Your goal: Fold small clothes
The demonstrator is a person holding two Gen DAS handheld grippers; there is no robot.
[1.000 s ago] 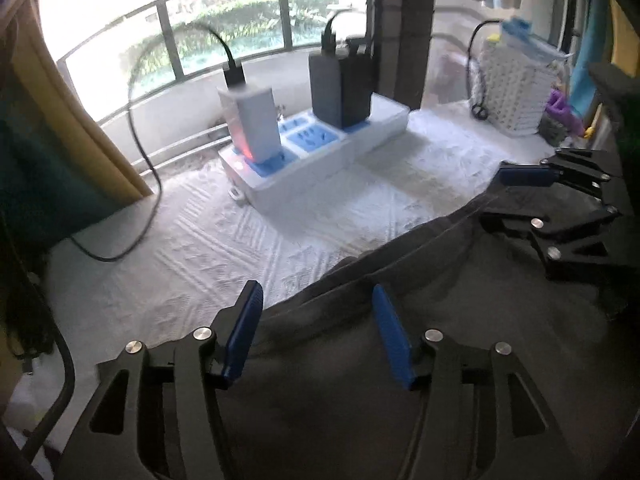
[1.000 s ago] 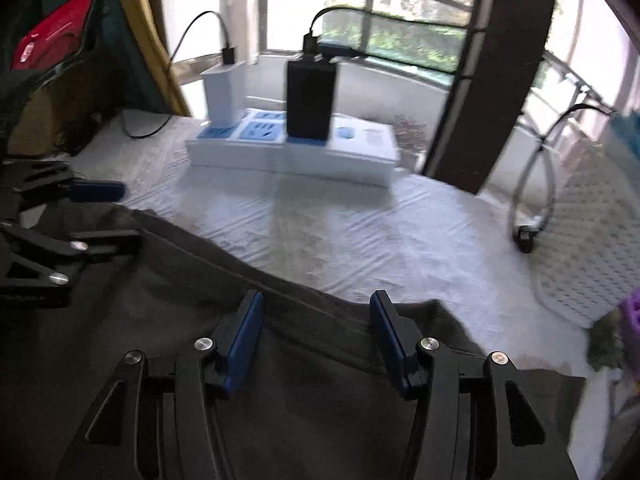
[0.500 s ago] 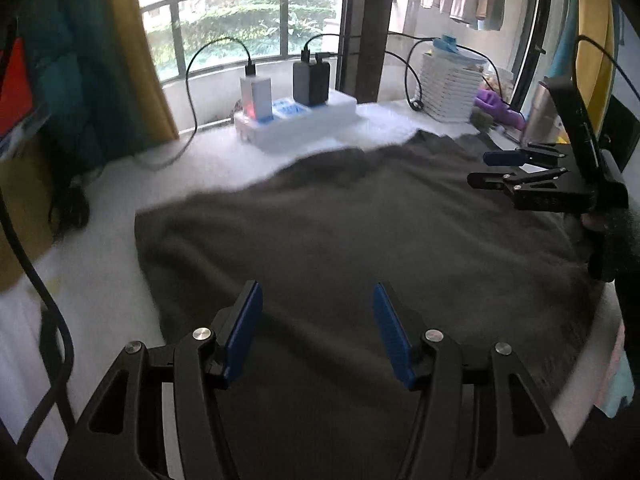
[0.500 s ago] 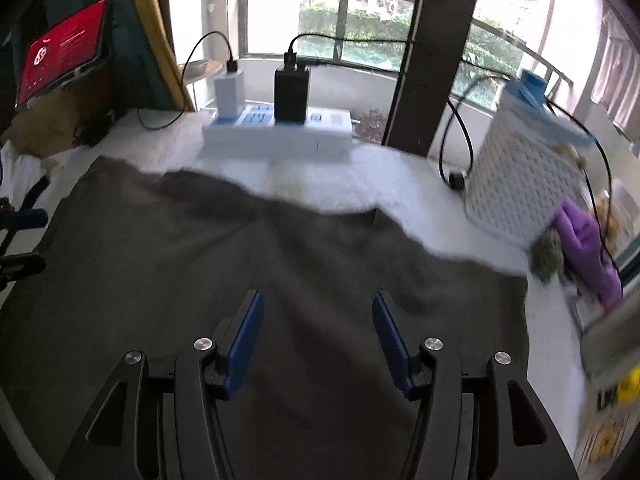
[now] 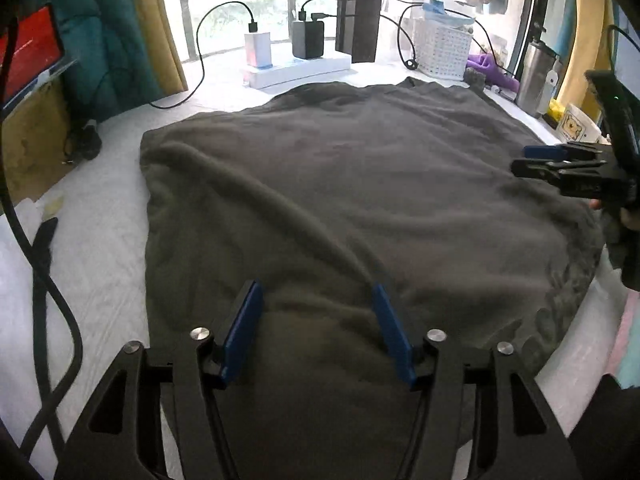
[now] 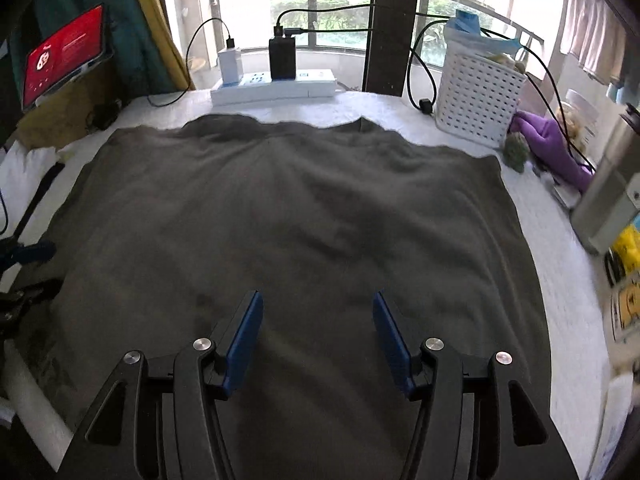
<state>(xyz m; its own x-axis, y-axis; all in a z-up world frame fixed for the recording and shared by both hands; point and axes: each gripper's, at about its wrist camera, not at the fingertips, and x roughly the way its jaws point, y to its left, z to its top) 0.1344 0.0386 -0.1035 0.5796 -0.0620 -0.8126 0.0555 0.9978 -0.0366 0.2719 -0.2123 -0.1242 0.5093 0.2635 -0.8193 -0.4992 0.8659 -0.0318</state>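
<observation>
A dark grey garment (image 5: pixel 340 184) lies spread flat over the white table; it also fills the right wrist view (image 6: pixel 288 216). A long raised fold runs across its left half. My left gripper (image 5: pixel 318 328) is open and empty above the garment's near edge. My right gripper (image 6: pixel 318 336) is open and empty above the near middle of the garment. It also shows at the right of the left wrist view (image 5: pixel 540 160), and the left gripper shows at the left edge of the right wrist view (image 6: pixel 28 268).
A white power strip (image 6: pixel 276 84) with chargers stands at the far edge. A white perforated basket (image 6: pixel 476 96), a purple toy (image 6: pixel 548 140) and a metal flask (image 6: pixel 612 196) stand at the right. A red-screen tablet (image 6: pixel 64 56) and black cables (image 5: pixel 44 264) are at the left.
Both grippers have pulled back from the garment's far edge toward me and risen. The garment, seen close up before, now shows whole and flat. Both stay open.
</observation>
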